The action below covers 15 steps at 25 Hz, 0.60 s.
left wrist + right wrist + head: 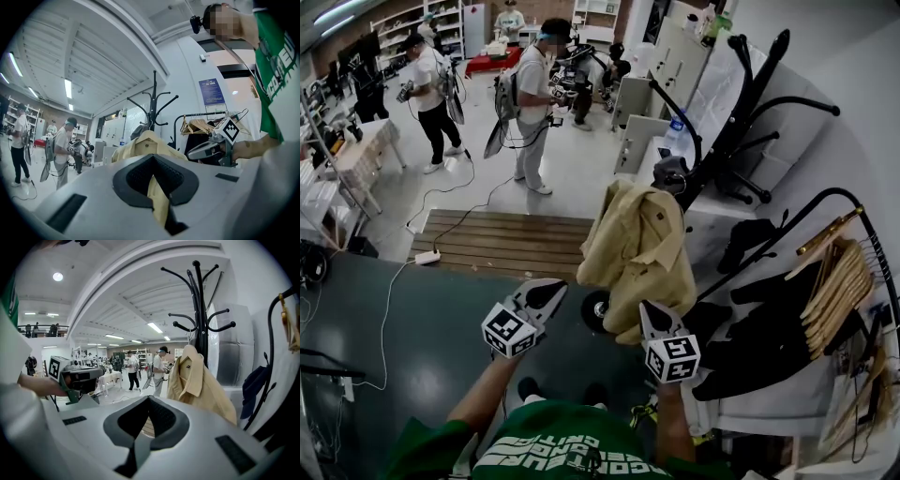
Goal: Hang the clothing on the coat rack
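A pale yellow shirt (642,253) hangs by its collar on the black coat rack (741,103), draped down over the rack's lower hooks. My left gripper (555,289) hovers just left of the shirt's hem, jaws together and clear of the cloth. My right gripper (649,311) sits below the hem, also shut and empty. In the left gripper view the shirt (145,143) shows beyond the closed jaws, with the rack (153,101) behind it. The right gripper view has the shirt (197,385) hanging on the rack (200,310) to the right.
A black garment rail with wooden hangers (839,281) and dark clothing (769,328) stands at the right. A wooden platform (506,239) lies ahead, with a cable across the floor. People (530,103) work further back near white cabinets (637,122).
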### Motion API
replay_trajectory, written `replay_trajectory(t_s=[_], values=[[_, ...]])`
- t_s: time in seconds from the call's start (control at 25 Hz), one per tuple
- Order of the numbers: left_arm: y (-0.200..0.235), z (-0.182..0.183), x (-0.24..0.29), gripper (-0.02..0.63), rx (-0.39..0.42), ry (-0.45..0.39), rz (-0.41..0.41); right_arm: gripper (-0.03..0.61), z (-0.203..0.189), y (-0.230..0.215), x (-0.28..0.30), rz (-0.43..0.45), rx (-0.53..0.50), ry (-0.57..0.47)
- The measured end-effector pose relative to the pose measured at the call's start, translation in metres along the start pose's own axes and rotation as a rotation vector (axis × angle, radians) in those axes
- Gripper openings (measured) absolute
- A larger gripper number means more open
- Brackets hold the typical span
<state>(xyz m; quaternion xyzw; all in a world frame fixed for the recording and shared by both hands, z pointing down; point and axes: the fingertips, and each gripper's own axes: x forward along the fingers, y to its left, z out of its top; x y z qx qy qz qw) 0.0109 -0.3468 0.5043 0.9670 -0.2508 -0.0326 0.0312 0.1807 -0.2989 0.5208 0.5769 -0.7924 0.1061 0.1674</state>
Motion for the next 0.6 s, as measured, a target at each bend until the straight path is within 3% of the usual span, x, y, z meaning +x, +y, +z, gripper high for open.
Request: replay_trajectory(t_s=[0.6], values=[[0.0015,-0.0001,-0.0009,0.003,0.001,0.004,0.002,0.008,-0.0014,-0.0044,-0.0011,-0.012,0.007,-0.002]])
